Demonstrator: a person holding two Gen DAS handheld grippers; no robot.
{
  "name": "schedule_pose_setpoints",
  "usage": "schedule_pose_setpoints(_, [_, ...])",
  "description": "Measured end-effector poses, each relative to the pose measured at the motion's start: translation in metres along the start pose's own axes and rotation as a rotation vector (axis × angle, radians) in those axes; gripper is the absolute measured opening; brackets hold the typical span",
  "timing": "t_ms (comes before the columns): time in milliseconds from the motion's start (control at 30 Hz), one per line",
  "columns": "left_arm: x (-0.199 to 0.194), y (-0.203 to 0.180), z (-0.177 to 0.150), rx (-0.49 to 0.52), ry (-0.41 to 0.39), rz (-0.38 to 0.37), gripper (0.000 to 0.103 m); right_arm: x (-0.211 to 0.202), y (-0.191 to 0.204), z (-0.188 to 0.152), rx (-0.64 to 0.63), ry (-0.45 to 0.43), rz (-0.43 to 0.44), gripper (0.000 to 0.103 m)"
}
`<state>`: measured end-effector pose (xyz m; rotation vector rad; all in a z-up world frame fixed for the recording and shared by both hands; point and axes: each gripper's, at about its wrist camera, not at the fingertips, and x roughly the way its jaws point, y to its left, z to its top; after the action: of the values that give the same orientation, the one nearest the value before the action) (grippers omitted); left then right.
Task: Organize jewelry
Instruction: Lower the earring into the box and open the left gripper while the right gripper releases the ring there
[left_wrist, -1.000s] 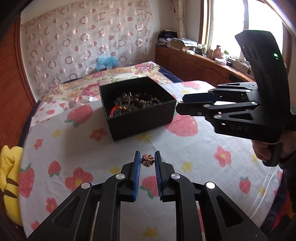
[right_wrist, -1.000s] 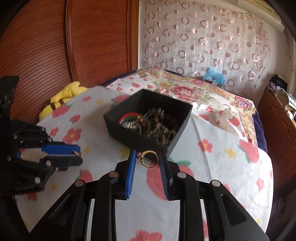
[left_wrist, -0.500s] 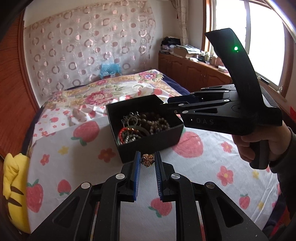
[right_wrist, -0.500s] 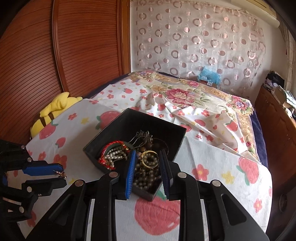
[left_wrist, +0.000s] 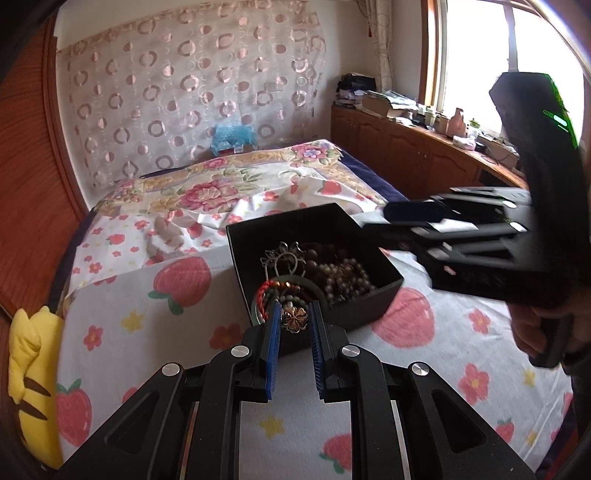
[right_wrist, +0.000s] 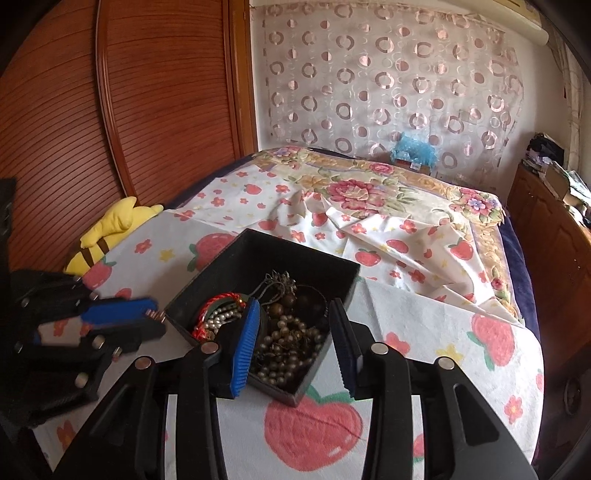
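Item: flower charm (left_wrist: 294, 319), bronze-coloured, pinched between the blue pads of the left gripper (left_wrist: 294, 325), jaws nearly together on it. Charm sits at the near rim of the black box (left_wrist: 384, 291), just above that edge.

Box: open top, square walls, holds bead strings (right_wrist: 291, 339), a red cord bracelet (right_wrist: 218, 301), a metal pendant (left_wrist: 282, 254). Stands on the strawberry-print sheet (left_wrist: 177, 332); bare sheet on all sides of it.

R. gripper (right_wrist: 293, 345): jaws spread, just been opening, nothing between the pads; box interior lies straight below and ahead of them. The gold ring it carried can't be picked out among the beads.

Room: in the left view the r. gripper is blurred, right of the box and beyond the left jaws, apart from them. In the right view the left gripper is at the box's left corner.

Writing: none readable.

Around: yellow plush toy (right_wrist: 110, 229) at sheet's left edge; wooden cabinet (left_wrist: 406, 155) far right.
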<state>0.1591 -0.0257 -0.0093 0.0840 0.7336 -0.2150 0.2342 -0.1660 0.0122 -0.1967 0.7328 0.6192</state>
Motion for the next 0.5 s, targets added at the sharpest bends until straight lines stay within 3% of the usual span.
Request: schedule_pose_setpoints(500, [0.037,0.016,0.030,-0.062,0.004,0.063,0.014,-0.023,-0.009,-0.023,-0.002,-0.021,-0.022,0.042])
